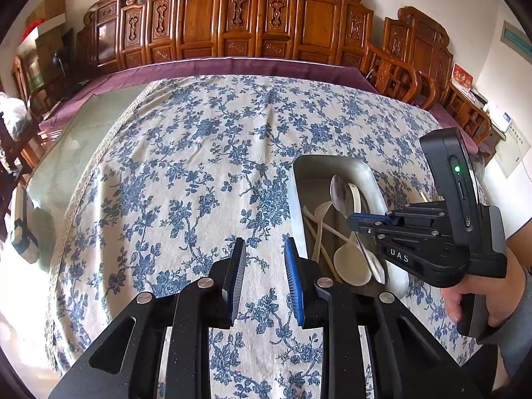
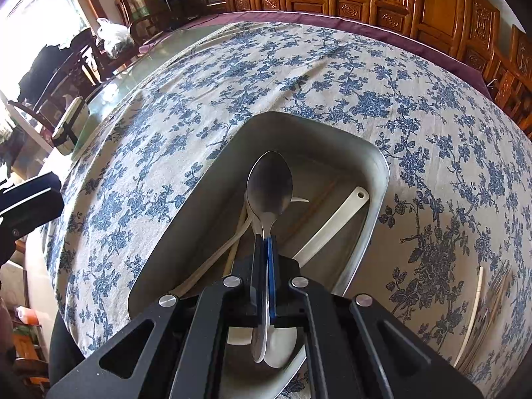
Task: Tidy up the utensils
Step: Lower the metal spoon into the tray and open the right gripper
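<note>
A metal tray (image 2: pixel 377 196) lies on the blue-flowered tablecloth (image 2: pixel 299 76). It holds white spoons (image 2: pixel 332 226), pale chopsticks (image 2: pixel 212 259) and other utensils. My right gripper (image 2: pixel 266 242) is shut on the handle of a metal spoon (image 2: pixel 270 183). It holds the spoon over the inside of the tray, bowl pointing away. In the left wrist view the same right gripper (image 1: pixel 350 222) hangs over the tray (image 1: pixel 297 186) with the metal spoon (image 1: pixel 337 191) sticking out. My left gripper (image 1: pixel 264 249) stands open over the bare cloth just left of the tray, with nothing between its fingers.
A fork (image 2: pixel 498 286) and a white stick (image 2: pixel 475 306) lie blurred on the cloth right of the tray. A small strapped box (image 2: pixel 68 129) sits on the glass table part at left. Carved wooden chairs (image 1: pixel 232 16) line the far side.
</note>
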A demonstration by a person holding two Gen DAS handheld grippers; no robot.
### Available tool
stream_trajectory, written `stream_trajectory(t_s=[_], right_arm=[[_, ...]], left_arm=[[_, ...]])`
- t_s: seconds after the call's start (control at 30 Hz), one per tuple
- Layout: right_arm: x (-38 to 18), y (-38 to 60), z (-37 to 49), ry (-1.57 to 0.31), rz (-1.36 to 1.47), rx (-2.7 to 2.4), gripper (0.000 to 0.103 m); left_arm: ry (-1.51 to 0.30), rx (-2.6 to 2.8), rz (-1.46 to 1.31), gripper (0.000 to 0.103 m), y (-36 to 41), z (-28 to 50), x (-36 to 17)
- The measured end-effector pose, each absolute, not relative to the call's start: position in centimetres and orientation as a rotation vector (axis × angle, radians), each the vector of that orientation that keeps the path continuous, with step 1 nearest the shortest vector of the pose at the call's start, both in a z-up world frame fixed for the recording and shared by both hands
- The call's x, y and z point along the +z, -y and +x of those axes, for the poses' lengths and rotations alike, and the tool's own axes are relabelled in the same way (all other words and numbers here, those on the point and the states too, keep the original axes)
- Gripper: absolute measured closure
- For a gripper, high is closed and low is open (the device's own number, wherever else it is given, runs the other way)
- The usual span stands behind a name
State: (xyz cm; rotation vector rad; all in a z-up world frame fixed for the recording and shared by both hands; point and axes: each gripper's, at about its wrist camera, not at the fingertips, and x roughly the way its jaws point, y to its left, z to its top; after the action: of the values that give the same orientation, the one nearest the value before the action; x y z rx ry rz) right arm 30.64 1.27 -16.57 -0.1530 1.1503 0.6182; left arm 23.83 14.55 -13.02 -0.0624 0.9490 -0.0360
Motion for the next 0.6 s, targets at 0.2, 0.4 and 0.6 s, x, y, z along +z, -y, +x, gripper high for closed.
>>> stream_trajectory(t_s=[0.2,0.4,0.6], right_arm=[[-15.5,-0.3,30.3,-1.12,-0.125,0.628,0.098],[-13.3,2.6,28.1,-1.074,-0.114,0.624,0.098],[-11.3,8.4,25.0,-1.035,-0.075,0.583,0.098]], left_arm=[[-0.945,-0.041,-0.06,0.081,-14.3,23.6,-12.9],[-0.937,-0.063,-0.054,0.079,-12.6,23.5,-12.3],[-0.932,-0.099,-0.036,0.074,-9.8,23.5,-11.8]])
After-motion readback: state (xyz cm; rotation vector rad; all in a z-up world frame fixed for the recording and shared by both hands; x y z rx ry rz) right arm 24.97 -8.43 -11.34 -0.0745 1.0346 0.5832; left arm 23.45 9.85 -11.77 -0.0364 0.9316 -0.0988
